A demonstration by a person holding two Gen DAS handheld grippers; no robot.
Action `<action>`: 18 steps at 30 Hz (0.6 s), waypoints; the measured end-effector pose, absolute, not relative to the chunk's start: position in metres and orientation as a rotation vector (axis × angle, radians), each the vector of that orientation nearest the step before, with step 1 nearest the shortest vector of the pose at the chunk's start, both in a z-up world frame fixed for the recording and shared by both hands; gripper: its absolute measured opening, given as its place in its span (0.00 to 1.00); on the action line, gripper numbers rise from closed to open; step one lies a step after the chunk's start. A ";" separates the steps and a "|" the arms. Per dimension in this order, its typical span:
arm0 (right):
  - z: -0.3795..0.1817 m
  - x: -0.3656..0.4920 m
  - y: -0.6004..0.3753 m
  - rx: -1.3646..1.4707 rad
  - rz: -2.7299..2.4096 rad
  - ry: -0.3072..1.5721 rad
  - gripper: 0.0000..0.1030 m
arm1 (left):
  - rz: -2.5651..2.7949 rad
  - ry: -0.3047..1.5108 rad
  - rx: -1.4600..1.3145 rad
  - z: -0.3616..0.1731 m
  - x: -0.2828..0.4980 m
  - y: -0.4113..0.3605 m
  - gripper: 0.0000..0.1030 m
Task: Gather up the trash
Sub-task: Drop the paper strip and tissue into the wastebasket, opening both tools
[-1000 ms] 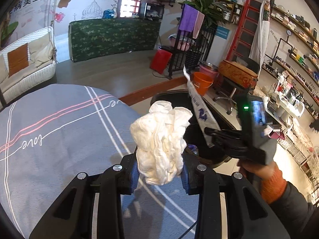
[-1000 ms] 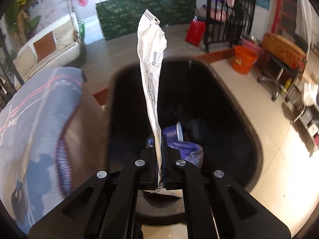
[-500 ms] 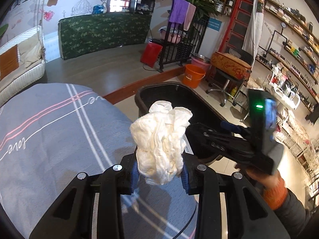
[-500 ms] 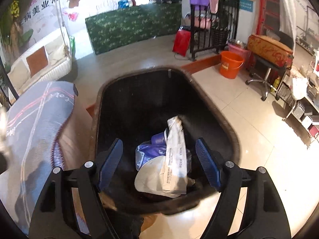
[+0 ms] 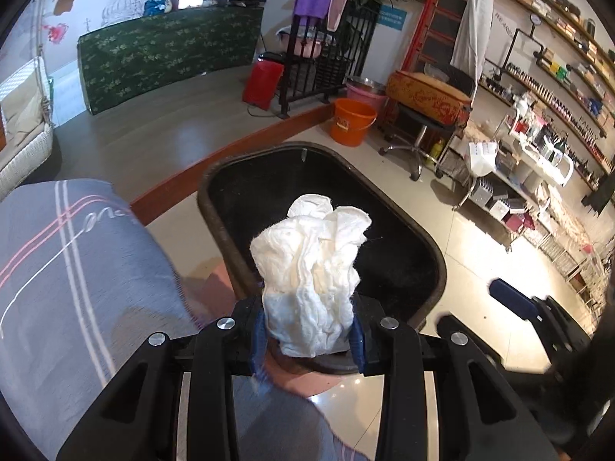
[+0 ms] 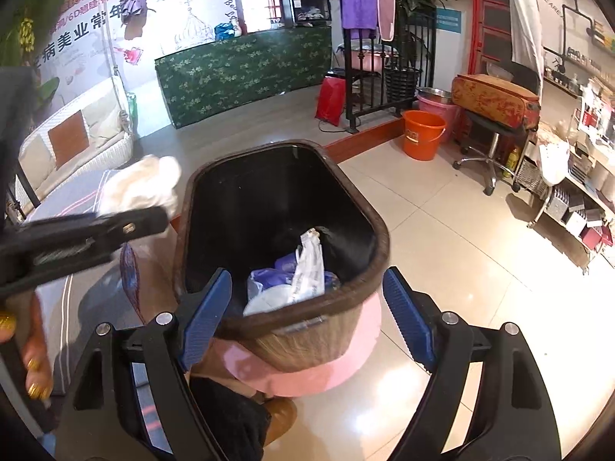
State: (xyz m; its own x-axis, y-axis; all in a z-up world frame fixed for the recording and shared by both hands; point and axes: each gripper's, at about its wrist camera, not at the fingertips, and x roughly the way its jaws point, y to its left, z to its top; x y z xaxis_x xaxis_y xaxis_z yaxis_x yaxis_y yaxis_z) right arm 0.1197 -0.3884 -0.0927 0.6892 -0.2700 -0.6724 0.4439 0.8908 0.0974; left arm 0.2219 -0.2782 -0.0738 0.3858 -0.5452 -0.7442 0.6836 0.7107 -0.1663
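Glossy beige floor tiles (image 6: 453,230) spread under a dark oval trash bin (image 6: 380,246) with a woven brown outside and a pink base, standing just beside a grey striped cloth (image 5: 77,269) that covers a low surface on the left. Beyond the bin sit an orange bucket (image 6: 423,134), a stool (image 6: 488,126) carrying a red patterned case, and a green patterned counter (image 6: 246,73) against the far wall.

From the left wrist view, the left claw (image 5: 307,340) is clamped on a crumpled white tissue (image 5: 311,269), which bulges up between the blue pads; tissue and claw hang over the near rim of the bin (image 5: 430,246). In the right wrist view the same tissue (image 6: 142,184) shows blurred at the left, above the cloth edge and beside the bin's left wall, with the left claw's black arm under it.

The right claw (image 6: 307,315) is spread wide with nothing between its blue pads, held at the bin's near rim. Down inside the bin lie a white printed wrapper (image 6: 307,265), a purple-blue bag (image 6: 276,272) and a pale round piece, all bunched at the near end
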 end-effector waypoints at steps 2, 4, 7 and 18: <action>-0.094 0.113 -0.392 0.266 -0.410 0.707 0.78 | -0.789 0.888 0.179 -0.077 0.224 -0.284 0.33; -0.096 0.107 -0.393 0.257 -0.430 0.707 0.78 | -0.786 0.897 0.192 -0.080 0.227 -0.291 0.34; -0.099 0.100 -0.396 0.266 -0.441 0.710 0.78 | -0.786 0.908 0.206 -0.084 0.229 -0.298 0.34; -0.103 0.087 -0.403 0.278 -0.465 0.714 0.79 | -0.783 0.918 0.227 -0.086 0.239 -0.312 0.71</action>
